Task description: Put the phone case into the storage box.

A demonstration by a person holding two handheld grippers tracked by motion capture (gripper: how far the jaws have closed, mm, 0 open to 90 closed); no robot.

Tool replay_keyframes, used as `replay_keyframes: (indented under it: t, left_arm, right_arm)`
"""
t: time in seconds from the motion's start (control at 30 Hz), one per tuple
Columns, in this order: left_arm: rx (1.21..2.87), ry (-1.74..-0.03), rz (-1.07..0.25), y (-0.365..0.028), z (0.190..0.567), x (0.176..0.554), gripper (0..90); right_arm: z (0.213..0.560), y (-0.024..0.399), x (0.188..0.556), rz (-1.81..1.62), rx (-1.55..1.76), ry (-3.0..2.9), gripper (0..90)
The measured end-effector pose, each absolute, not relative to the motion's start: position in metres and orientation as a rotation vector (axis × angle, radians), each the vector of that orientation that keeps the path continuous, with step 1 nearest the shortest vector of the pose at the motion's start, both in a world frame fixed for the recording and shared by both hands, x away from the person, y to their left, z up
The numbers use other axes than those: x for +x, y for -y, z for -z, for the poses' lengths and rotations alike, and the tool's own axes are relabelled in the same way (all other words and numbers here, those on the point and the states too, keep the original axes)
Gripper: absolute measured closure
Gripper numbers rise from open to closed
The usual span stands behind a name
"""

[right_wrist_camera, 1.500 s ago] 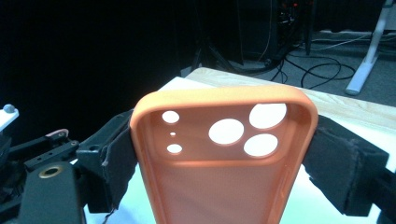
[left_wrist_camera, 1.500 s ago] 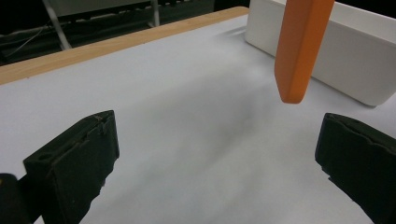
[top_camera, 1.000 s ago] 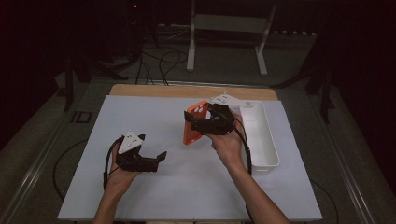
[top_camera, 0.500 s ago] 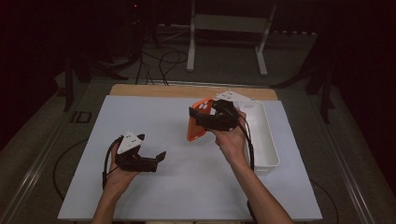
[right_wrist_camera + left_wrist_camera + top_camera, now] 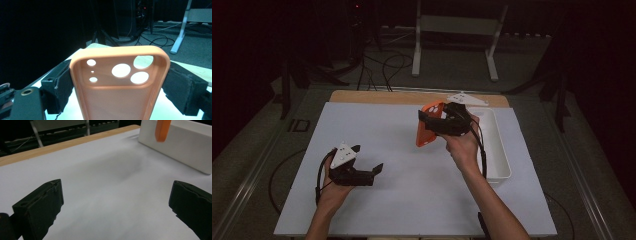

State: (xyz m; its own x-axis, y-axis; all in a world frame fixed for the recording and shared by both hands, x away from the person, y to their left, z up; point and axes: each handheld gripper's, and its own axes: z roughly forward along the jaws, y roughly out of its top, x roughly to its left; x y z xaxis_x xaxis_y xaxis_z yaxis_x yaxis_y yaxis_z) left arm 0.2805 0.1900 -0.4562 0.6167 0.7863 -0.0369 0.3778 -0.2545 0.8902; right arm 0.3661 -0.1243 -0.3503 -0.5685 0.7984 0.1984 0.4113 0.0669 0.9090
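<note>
On the left, the left tool (image 5: 362, 167) rests low over the white bench (image 5: 402, 200) with its jaws spread and nothing between them. To its right, the right tool (image 5: 432, 122) pinches the orange phone case (image 5: 428, 125) by its two long edges, lifted above the bench just beside the white tray (image 5: 499, 150). To do this step well, I think the grip should stay firm but gentle, and the case should be lowered flat, slowly

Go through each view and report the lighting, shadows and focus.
High view: the white table is evenly lit and the room behind is nearly black. Left gripper view: the near jaws are soft, and a faint blurred shadow lies on the sheet below the white tray. Right gripper view: the orange phone case in the right claw is bright and slightly soft against a dark background.
</note>
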Motion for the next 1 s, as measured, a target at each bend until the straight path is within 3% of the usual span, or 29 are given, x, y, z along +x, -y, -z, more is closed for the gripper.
replay_keyframes:
  t: [1.0]
  left_arm:
    - [1.824, -0.917, -0.572, -0.216, 0.480, 0.261, 0.4]
  right_arm:
    - [0.348, 0.132, 0.384, -1.457, 1.228, -1.970, 16.3]
